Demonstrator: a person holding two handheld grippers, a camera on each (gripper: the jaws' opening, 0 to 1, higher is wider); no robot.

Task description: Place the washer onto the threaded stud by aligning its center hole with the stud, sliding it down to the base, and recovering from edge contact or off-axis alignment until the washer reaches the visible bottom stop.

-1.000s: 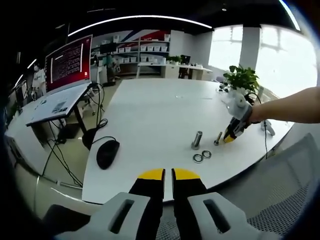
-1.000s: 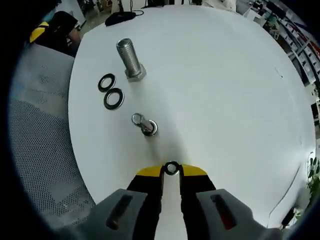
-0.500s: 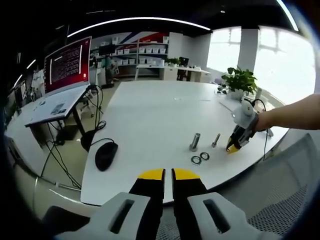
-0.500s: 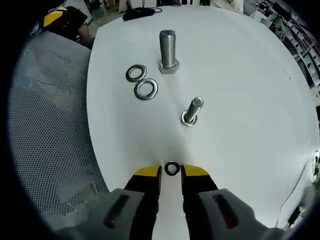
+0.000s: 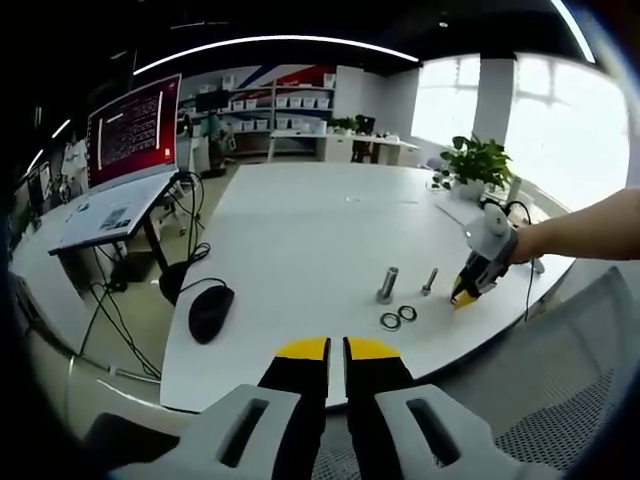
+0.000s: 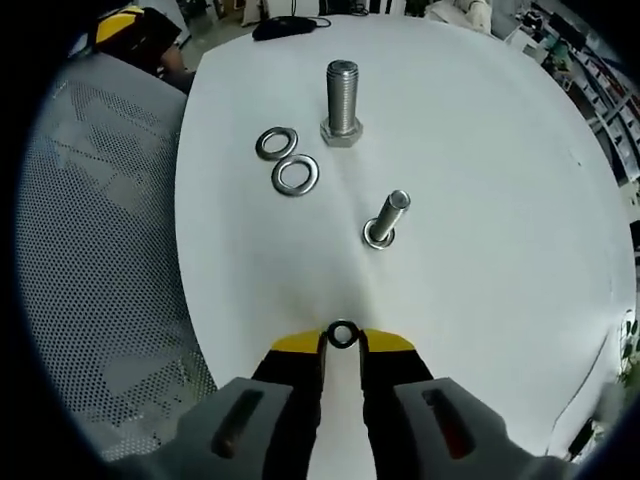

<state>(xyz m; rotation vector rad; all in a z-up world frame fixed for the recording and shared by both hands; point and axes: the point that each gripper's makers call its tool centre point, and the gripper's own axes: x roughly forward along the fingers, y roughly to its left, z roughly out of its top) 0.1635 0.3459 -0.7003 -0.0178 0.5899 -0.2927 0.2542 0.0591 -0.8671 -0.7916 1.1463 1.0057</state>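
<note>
1. We judge the step in hand to be the carry: the right gripper [image 6: 342, 340], yellow-tipped with black jaws, is closed on a small dark steel washer [image 6: 343, 334], pinched by its rim between the tips with its center hole facing us in the right gripper view. The washer is not yet on any stud.

2. On the white round table [image 6: 480, 180], the slim silver threaded stud [image 6: 386, 219] stands on its head a little ahead of the right gripper's tips and slightly to their right, well inside the table's near edge. The washer hangs above the table between that edge and the stud, apart from it.

3. Farther in stands a thick silver bolt [image 6: 342, 102], also upright, with two loose flat steel washers [image 6: 286, 160] lying just beside it, toward the edge by the mesh chair [image 6: 100, 250].

4. Next, we judge, the washer must be brought over the slim stud's tip, laid level, its hole centered on the axis, then lowered; a tilted washer would catch on the threads.

5. The left gripper [image 5: 336, 350] hovers off the table's edge, well apart from the parts, its jaws nearly shut and holding nothing. From there we see the right gripper [image 5: 468, 288] just beside the stud [image 5: 429, 281].
</note>
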